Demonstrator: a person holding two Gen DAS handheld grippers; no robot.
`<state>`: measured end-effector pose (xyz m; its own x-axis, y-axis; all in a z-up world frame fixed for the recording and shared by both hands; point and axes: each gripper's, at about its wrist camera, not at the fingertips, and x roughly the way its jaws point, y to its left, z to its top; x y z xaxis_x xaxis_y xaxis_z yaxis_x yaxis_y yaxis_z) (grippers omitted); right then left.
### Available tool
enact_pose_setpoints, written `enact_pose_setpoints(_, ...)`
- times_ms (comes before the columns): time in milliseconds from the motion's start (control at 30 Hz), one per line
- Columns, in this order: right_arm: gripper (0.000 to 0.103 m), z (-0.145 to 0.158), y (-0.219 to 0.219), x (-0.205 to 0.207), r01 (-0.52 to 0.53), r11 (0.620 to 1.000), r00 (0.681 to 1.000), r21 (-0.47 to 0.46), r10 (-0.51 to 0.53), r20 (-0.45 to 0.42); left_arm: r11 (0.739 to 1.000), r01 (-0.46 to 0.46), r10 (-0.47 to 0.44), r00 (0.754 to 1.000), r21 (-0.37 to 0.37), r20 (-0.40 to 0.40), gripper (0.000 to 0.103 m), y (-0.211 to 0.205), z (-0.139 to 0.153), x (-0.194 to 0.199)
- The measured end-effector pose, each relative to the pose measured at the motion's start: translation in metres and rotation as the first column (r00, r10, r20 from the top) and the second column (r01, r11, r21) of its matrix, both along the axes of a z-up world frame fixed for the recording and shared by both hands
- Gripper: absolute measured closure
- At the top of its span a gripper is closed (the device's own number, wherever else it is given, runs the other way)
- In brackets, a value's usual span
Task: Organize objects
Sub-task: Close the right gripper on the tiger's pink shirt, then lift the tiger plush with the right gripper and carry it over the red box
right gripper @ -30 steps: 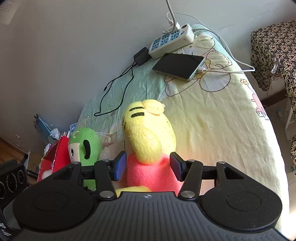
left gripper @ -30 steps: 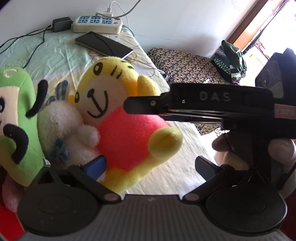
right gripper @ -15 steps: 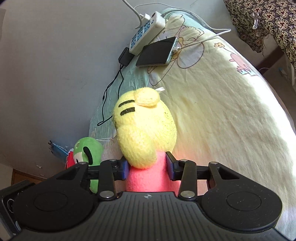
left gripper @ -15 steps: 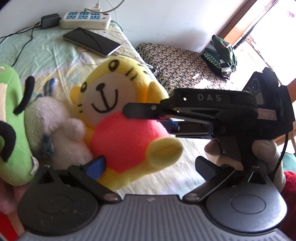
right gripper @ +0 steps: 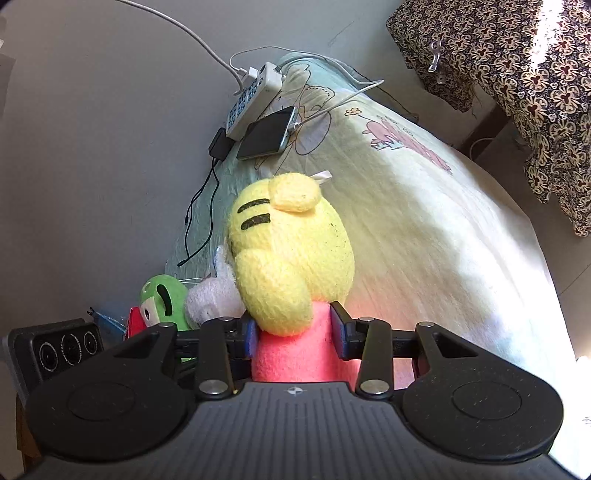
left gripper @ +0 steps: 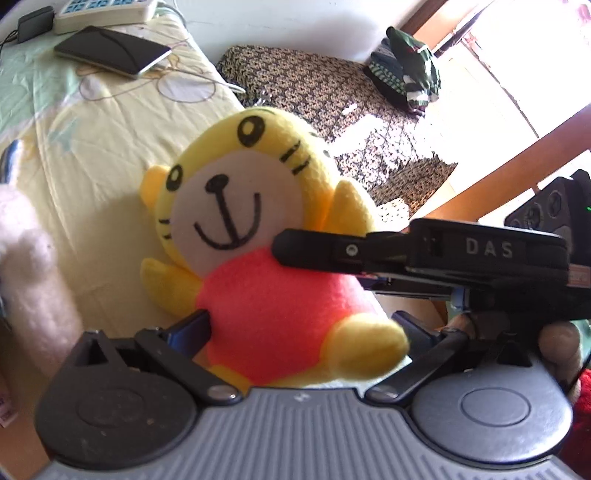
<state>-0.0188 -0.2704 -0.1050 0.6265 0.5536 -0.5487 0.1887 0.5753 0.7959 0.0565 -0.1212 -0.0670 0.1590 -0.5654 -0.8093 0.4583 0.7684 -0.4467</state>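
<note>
A yellow tiger plush (left gripper: 236,221) with a pink body faces the left wrist camera, raised over the bed. In the right wrist view I see its back (right gripper: 295,251). My right gripper (right gripper: 293,334) is shut on its pink body from behind; it also shows in the left wrist view (left gripper: 295,247) as a black arm across the plush. My left gripper (left gripper: 299,325) is open, with its fingers either side of the plush's pink belly. A white plush (right gripper: 210,299) and a green plush (right gripper: 164,299) lie behind on the bed.
A phone (left gripper: 110,51), a power strip (left gripper: 103,13) and cables lie at the far end of the yellow bed sheet (right gripper: 424,229). A patterned cloth (left gripper: 314,85) covers furniture to the right. A red item (right gripper: 133,321) sits by the green plush.
The right gripper has closed on the tiger plush and lifted it away from the white and green plushes, toward the right. The left gripper has followed it.
</note>
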Motion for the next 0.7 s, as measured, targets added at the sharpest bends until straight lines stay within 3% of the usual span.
enact_pose_setpoints(267, 0.062, -0.002, -0.002, -0.013, 0.032, 0.999, 0.999, 0.035, -0.032, -0.010, 0.997, -0.008, 0.008, 1.000, 0.073, -0.005, 0.001, -0.010, -0.006, 0.006)
enact_pose_setpoints(700, 0.062, 0.009, -0.001, -0.024, -0.026, 1.000, 1.000, 0.005, 0.026, -0.011, 0.997, 0.014, -0.015, 1.000, 0.074, 0.023, 0.007, -0.012, -0.001, -0.017)
